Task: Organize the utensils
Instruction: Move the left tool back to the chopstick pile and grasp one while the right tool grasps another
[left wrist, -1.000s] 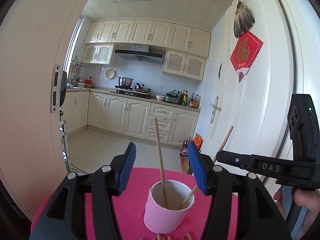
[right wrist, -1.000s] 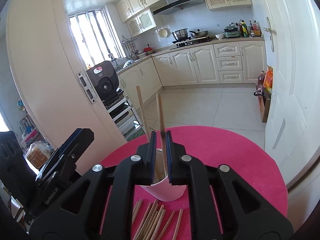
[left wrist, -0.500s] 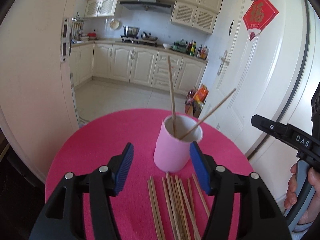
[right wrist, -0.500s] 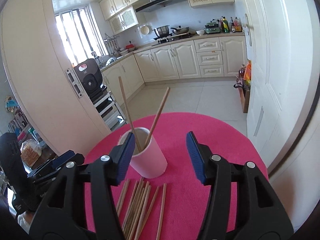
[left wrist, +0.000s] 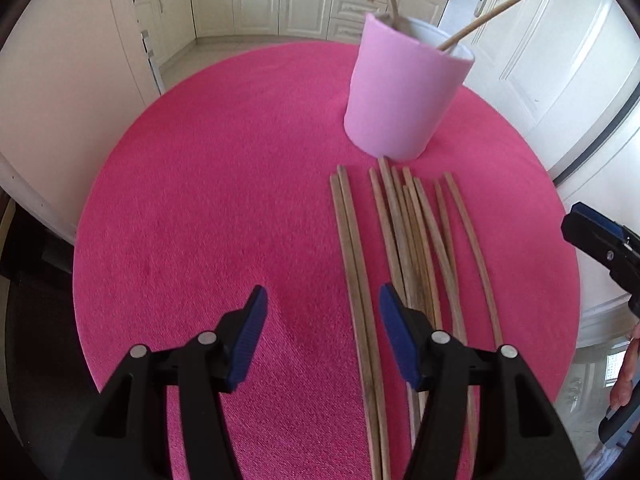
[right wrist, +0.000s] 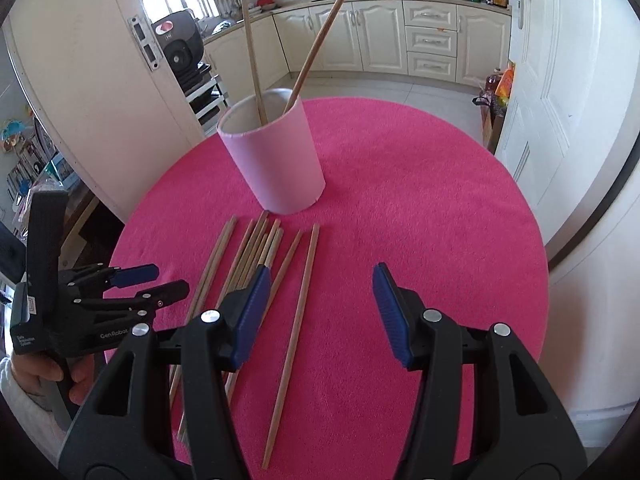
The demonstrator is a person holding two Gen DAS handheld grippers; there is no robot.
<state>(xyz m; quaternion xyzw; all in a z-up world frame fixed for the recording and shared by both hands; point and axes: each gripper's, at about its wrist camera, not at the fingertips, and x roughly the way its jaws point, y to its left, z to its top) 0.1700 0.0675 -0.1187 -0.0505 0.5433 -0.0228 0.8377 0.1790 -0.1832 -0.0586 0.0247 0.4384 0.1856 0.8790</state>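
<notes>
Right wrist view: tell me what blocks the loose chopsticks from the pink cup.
Nothing visible does. The loose chopsticks lie on the pink mat just before the pink cup, whose mouth holds only two chopsticks.

Both hand-held grippers, left [left wrist: 322,320] and right [right wrist: 320,300], point downward, jaws apart.

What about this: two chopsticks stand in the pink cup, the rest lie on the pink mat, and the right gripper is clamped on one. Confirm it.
Not quite. The right gripper holds nothing: the right wrist view shows its jaws apart over the mat. Two chopsticks do stand in the pink cup, and the rest lie on the mat.
</notes>
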